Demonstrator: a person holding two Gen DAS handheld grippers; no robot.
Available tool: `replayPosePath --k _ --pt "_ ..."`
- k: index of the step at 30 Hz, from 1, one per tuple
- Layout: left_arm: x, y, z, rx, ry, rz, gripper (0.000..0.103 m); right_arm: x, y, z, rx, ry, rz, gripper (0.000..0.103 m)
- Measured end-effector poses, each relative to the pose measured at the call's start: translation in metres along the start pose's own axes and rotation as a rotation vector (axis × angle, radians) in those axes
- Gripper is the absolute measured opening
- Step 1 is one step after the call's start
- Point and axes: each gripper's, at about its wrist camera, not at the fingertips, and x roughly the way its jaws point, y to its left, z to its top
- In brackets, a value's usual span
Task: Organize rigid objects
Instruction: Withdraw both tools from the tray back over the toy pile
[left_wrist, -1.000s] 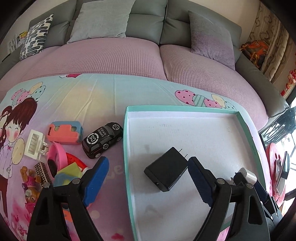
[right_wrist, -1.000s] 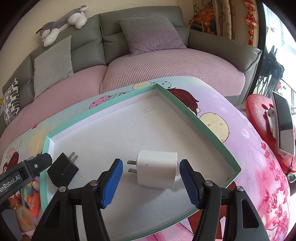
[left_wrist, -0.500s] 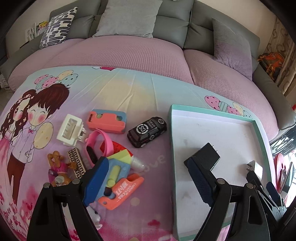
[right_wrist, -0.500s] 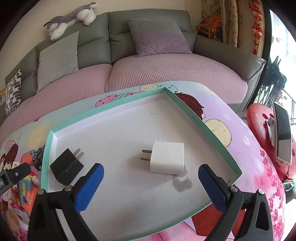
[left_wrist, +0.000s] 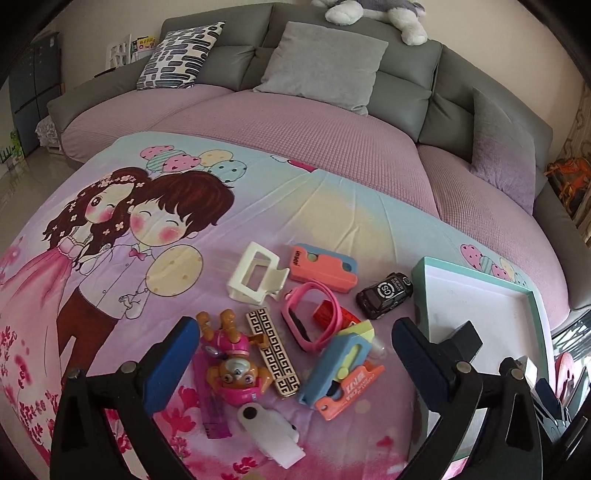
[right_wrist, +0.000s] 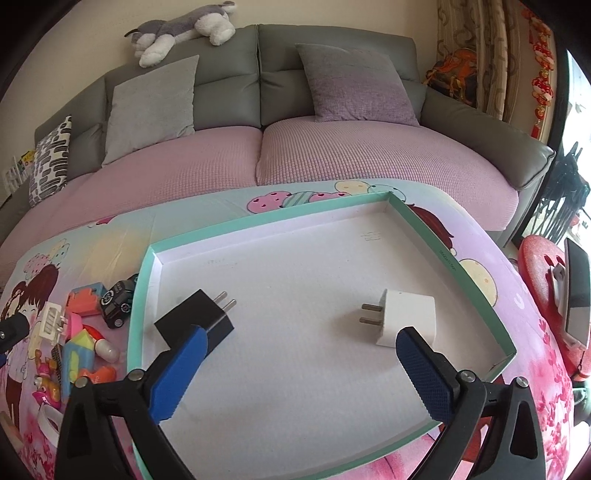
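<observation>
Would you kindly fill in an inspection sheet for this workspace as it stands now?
Surface: cartoon-print cloth over the table, lightly creased.
Job's things: black charger and white charger lie apart in the tray; toy car, pink watch, white clip, pup figure and other small toys lie heaped on the cloth beside it.
Clutter: nothing seen beyond the heap.
Grippers: left gripper open above the heap; right gripper open above the tray; both empty.
Cables: nothing seen.
Surroundings: sofa with cushions, plush dog on its back.
</observation>
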Motion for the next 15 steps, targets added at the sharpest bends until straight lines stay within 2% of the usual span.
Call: replayPosePath --k 10,15 --pt "-0.016 0.062 0.002 -0.083 -0.034 0.095 0.103 -0.004 0.074 -0.006 -0.107 0.000 0.184 0.103" --pt "-0.012 0.085 0.000 -0.120 -0.008 0.120 0.103 -0.006 0.110 -0.016 -0.169 0.027 0.270 0.103"
